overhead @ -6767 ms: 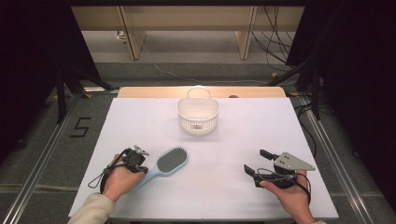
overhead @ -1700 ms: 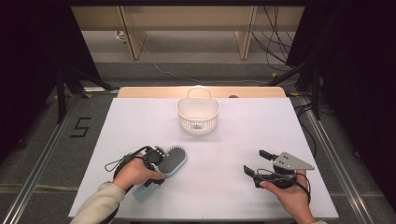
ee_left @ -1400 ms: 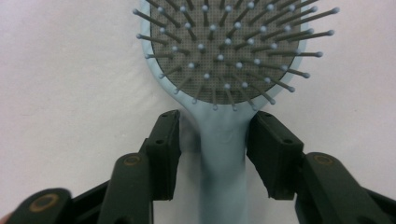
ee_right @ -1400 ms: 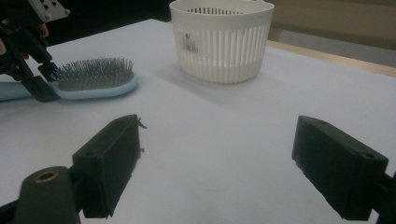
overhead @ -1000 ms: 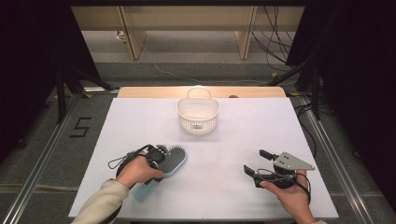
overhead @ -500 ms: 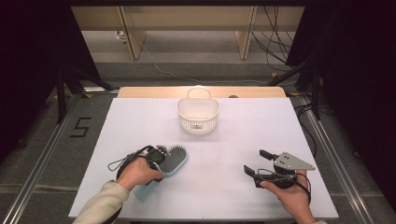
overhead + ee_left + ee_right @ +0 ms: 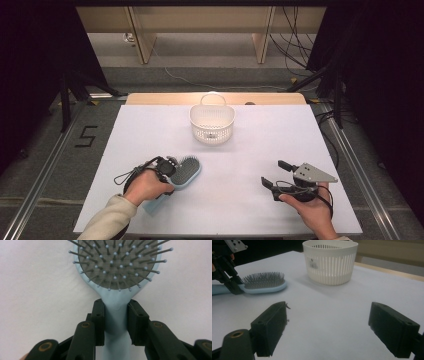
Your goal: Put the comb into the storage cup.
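White table (image 7: 260,150) bears a basket (image 7: 212,123); left claw (image 7: 116,317) pinches the hairbrush (image 7: 117,272), right claw (image 7: 332,332) spread.

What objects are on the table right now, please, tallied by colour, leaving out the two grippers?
Light blue: 1, the hairbrush, its neck pinched by the left gripper.
White: 1, the slotted basket at the far middle of the table.
Total: 2.
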`<control>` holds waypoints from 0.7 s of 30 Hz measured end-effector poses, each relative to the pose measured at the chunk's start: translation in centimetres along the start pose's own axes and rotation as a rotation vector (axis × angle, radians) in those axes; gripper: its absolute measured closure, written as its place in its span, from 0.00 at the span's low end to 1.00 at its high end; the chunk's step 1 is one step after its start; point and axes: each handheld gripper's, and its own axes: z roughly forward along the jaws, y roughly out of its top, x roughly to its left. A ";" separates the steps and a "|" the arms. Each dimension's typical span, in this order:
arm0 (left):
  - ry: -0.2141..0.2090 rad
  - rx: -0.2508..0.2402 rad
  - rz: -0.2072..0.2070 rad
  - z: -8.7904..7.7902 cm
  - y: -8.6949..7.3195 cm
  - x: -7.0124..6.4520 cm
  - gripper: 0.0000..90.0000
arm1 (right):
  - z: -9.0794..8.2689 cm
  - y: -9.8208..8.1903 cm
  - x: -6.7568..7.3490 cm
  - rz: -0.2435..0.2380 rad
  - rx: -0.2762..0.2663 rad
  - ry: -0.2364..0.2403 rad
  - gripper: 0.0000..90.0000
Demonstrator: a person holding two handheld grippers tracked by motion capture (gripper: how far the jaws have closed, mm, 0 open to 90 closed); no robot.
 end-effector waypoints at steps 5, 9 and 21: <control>0.004 -0.008 -0.001 -0.1 -0.1 0.0 0.77 | 0.0 0.0 0.0 -0.001 -0.001 0.000 0.18; 0.007 -0.014 -0.003 -0.1 -0.2 0.2 0.77 | 0.0 0.0 0.0 -0.001 -0.002 0.000 0.18; 0.033 -0.107 0.014 -1.4 -0.4 0.2 0.77 | 0.0 0.0 0.0 -0.002 -0.003 -0.002 0.18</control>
